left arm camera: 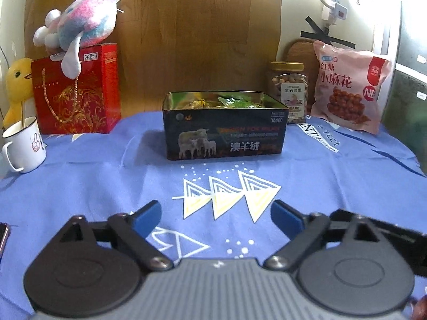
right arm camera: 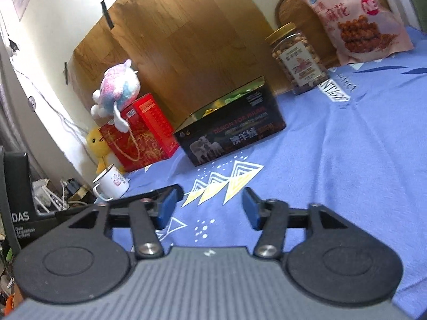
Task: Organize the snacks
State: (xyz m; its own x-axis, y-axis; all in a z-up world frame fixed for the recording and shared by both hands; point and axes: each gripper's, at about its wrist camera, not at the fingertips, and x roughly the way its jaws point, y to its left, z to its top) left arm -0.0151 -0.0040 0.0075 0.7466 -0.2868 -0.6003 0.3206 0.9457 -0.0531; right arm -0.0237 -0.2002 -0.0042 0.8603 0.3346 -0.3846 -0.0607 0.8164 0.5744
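Observation:
An open dark tin box [left arm camera: 225,133] with sheep printed on its side stands mid-table and holds several wrapped snacks [left arm camera: 226,101]. It also shows in the right wrist view [right arm camera: 232,130]. A pink snack bag [left arm camera: 349,85] and a clear nut jar [left arm camera: 289,90] with a gold lid stand behind it at the right; both show in the right wrist view, the bag [right arm camera: 357,18] and the jar [right arm camera: 296,56]. My left gripper [left arm camera: 216,218] is open and empty over the blue cloth, in front of the tin. My right gripper [right arm camera: 209,208] is open and empty, also short of the tin.
A red gift box [left arm camera: 77,90] with a pink plush [left arm camera: 80,24] on top stands at the back left, next to a yellow duck toy [left arm camera: 17,85] and a white mug [left arm camera: 24,144]. A wooden board [left arm camera: 186,34] backs the table. A black device [right arm camera: 16,200] stands off the table's left edge.

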